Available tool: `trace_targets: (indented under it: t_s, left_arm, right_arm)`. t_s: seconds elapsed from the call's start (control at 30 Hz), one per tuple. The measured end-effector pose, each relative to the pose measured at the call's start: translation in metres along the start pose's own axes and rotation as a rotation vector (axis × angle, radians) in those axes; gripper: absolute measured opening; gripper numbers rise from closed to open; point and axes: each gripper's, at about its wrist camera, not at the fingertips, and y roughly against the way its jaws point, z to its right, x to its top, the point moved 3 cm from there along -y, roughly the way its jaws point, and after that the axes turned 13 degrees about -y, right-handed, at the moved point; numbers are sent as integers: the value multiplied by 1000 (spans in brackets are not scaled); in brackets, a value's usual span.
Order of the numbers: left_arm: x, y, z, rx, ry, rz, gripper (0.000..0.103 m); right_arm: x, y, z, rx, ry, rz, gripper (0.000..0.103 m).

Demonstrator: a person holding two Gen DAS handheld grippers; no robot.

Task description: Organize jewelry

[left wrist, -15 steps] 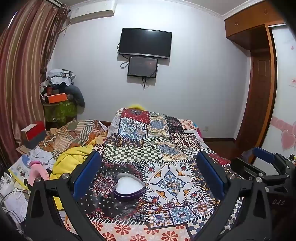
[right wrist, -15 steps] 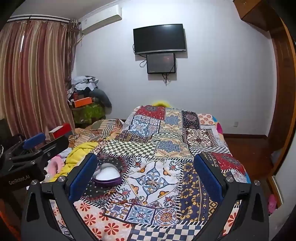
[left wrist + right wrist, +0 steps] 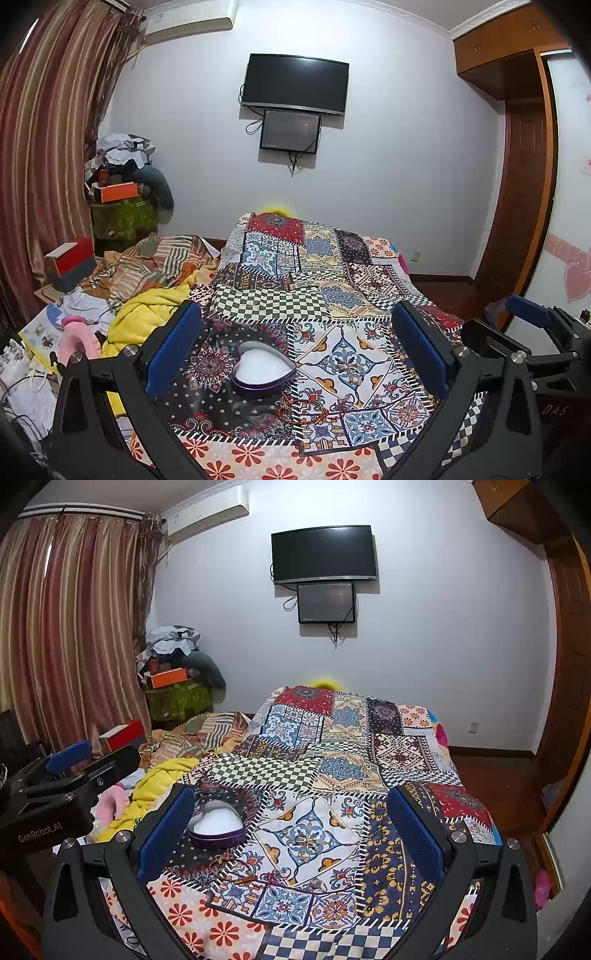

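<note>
Evidently nothing has been picked up yet: both grippers hover over the bed's patchwork quilt (image 3: pixel 332 280), fingers spread wide and empty. The left gripper (image 3: pixel 299 350) frames the open heart-shaped tin (image 3: pixel 263 369), which sits on the quilt between its fingers, nearer the left one, showing a white lining and apparently no jewelry inside. From the right gripper (image 3: pixel 291 834), the tin lies just beside the left finger (image 3: pixel 166 830). Below the tin, a reddish cord bracelet (image 3: pixel 232 871) and what looks like a small ring (image 3: pixel 317 885) lie loose between the fingers. I judge this the approach step; next, one gripper must descend and pinch a thin piece cleanly off the patterned cloth.
</note>
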Motion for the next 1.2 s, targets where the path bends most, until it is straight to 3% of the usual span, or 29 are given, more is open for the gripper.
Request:
trace_targets:
  t_s: [1.2]
  left_arm:
    - [0, 3, -1, 2, -4, 0, 103]
  right_arm:
    - [0, 2, 1, -1, 0, 4, 103]
